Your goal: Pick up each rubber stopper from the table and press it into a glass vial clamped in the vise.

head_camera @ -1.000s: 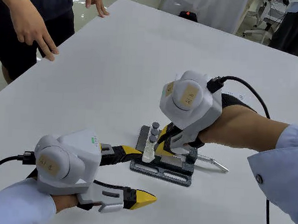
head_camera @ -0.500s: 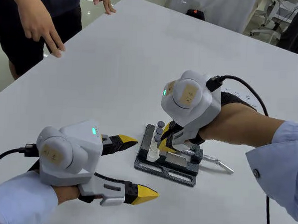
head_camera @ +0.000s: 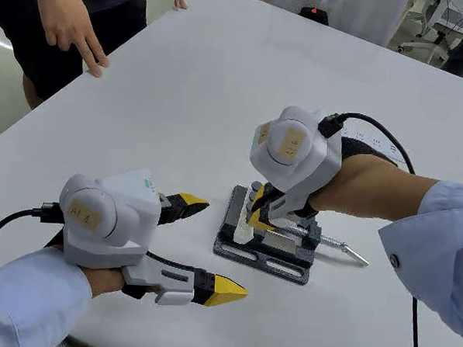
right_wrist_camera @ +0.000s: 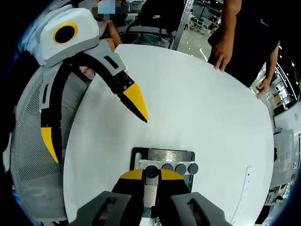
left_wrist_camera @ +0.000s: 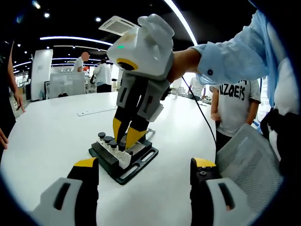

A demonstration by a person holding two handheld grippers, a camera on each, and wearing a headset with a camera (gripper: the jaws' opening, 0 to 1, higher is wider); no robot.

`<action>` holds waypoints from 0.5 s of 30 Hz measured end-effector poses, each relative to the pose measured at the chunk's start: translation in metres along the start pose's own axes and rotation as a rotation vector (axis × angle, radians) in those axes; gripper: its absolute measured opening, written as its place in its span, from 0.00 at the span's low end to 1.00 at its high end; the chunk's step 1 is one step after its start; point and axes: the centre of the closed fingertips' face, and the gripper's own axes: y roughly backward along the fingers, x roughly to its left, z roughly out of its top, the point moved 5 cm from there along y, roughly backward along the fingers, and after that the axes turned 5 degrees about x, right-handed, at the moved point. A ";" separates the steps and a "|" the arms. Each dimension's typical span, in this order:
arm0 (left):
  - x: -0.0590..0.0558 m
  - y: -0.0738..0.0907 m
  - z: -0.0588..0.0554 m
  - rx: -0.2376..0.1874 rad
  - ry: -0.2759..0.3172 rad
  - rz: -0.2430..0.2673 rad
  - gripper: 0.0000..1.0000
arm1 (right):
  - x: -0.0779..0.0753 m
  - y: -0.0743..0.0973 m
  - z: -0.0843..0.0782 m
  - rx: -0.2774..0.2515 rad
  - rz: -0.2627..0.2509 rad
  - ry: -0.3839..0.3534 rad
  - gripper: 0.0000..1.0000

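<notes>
Nearer the vials than a second before, the right claw point(head_camera: 256, 215) pinched a stopper point(right_wrist_camera: 151, 171) at the vise point(head_camera: 262, 258). Left claw point(head_camera: 217, 247) hovered spread above the tabletop point(head_camera: 181, 101).

black vise point(head_camera: 264, 253), lying flat. four clear glass vials point(left_wrist_camera: 121, 157) stand upright in a row between its jaws — each capped with a dark round stopper point(right_wrist_camera: 180, 168), the end stopper point(right_wrist_camera: 151, 171) nipped between the right gripper point(right_wrist_camera: 151, 177)'s yellow tips.

Your vise point(head_camera: 262, 251) sits on the table point(head_camera: 220, 87), right of centre, with a row of vials point(left_wrist_camera: 112, 147) standing in it. Your right gripper point(head_camera: 254, 216) hangs over it, jaws either side of the near-end stopper point(right_wrist_camera: 151, 171). Your left gripper point(head_camera: 221, 247) lies to the near left, well apart.
</notes>
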 end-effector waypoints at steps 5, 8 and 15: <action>0.001 0.000 0.000 -0.004 0.007 0.001 0.77 | -0.002 -0.002 0.000 0.008 0.000 0.008 0.07; 0.001 0.000 0.000 -0.006 0.008 0.002 0.77 | -0.001 -0.002 0.000 0.010 0.002 0.012 0.07; 0.001 0.001 0.000 -0.008 0.011 0.003 0.76 | 0.000 -0.005 0.001 0.020 0.004 0.034 0.07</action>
